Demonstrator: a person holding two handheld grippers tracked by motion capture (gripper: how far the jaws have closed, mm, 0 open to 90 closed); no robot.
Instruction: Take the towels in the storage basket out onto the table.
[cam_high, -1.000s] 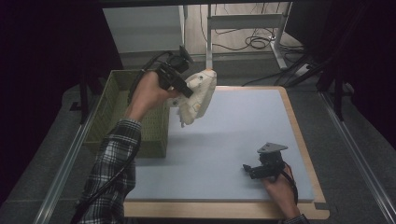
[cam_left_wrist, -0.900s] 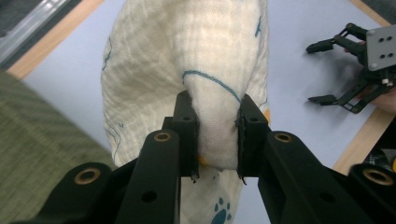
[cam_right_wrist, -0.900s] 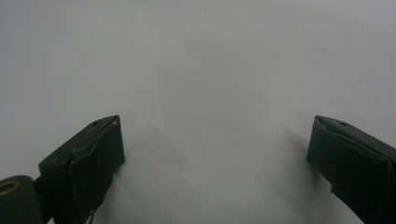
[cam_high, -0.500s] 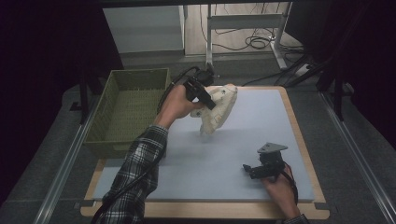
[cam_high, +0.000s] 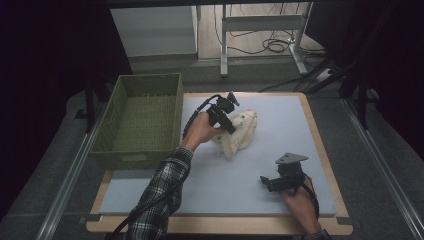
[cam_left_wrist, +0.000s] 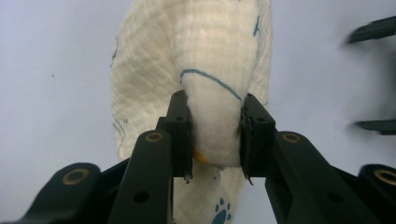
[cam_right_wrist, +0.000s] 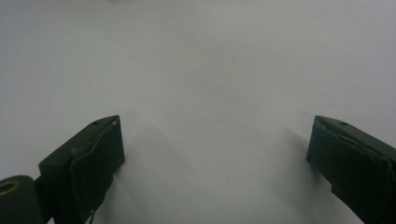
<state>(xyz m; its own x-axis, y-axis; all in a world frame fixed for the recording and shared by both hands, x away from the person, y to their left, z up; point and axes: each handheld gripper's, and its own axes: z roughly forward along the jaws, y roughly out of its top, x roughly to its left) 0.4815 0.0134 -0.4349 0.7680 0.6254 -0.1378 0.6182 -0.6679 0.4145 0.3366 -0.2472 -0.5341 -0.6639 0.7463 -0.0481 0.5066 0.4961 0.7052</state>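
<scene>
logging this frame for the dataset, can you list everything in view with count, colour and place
cloth: one, cream with small blue marks, on the mat near its middle, pinched by the left gripper
basket: one, olive green, woven, at the mat's left edge
mat: one, pale blue-grey, covering the table top
table: one, light wood edge showing round the mat
metal frame and cables: grey legs and dark cables on the floor beyond the table
left gripper: one, black, jaws closed on a fold of the cloth
right gripper: one, black with grey plate, jaws apart, low over the mat at near right
sleeve: one, plaid, on the left forearm
</scene>
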